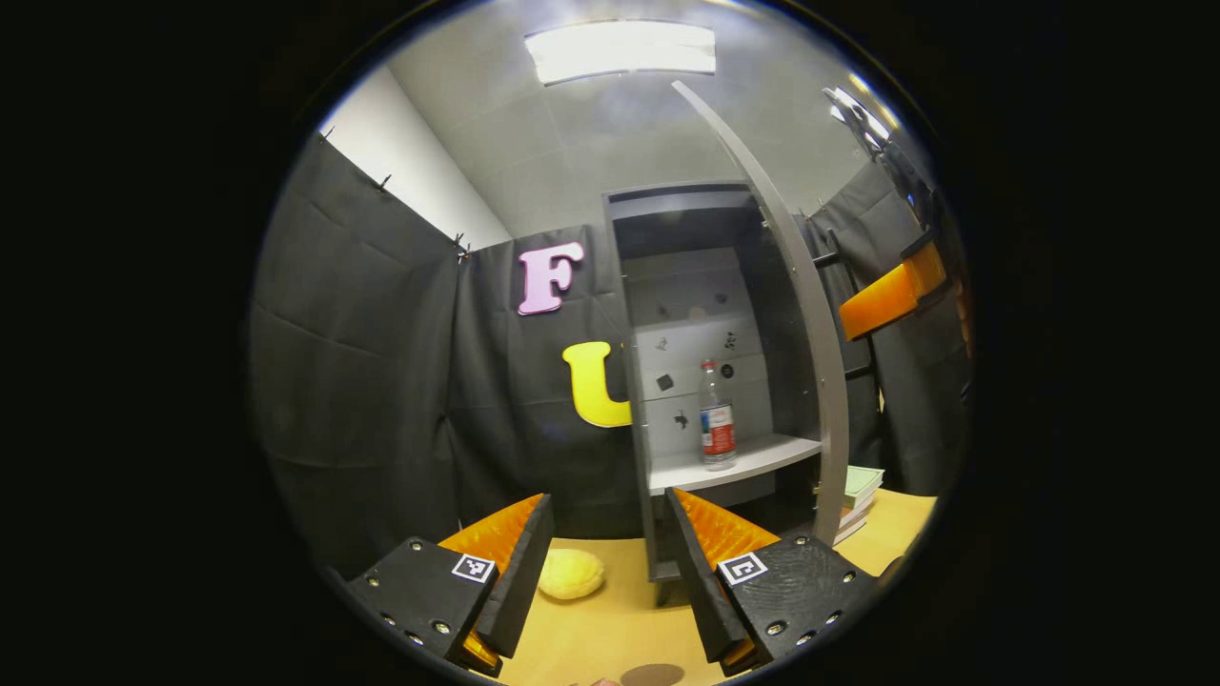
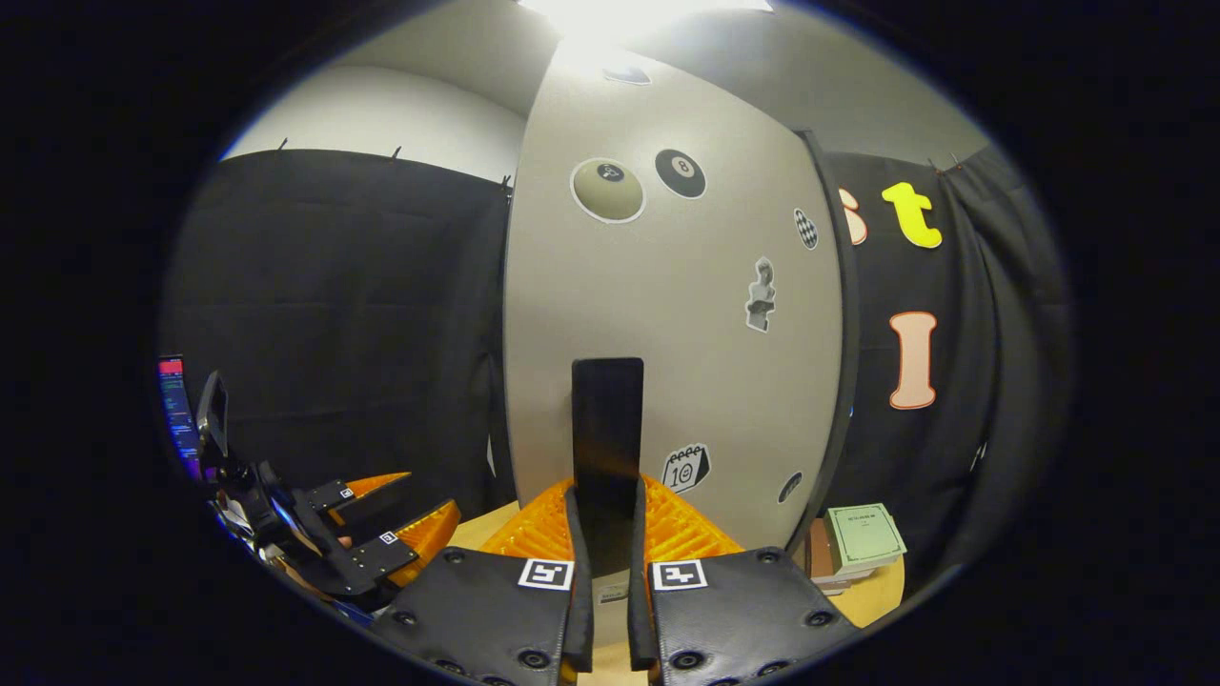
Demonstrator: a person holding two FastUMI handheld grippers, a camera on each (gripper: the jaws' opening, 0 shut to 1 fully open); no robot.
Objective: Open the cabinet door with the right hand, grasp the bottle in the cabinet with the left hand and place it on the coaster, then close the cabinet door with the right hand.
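With our right gripper (image 2: 604,534) clamped on the door handle (image 2: 607,419), we should steer the wide-open left gripper (image 1: 610,562) straight at the bottle (image 1: 717,429).

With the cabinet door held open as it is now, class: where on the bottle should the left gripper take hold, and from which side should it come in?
Grip the bottle around its labelled body, coming straight in from the open front of the cabinet. It stands upright and alone on the shelf, slim enough for the left gripper, whose fingers are spread wide. The door stands to the right of that path.
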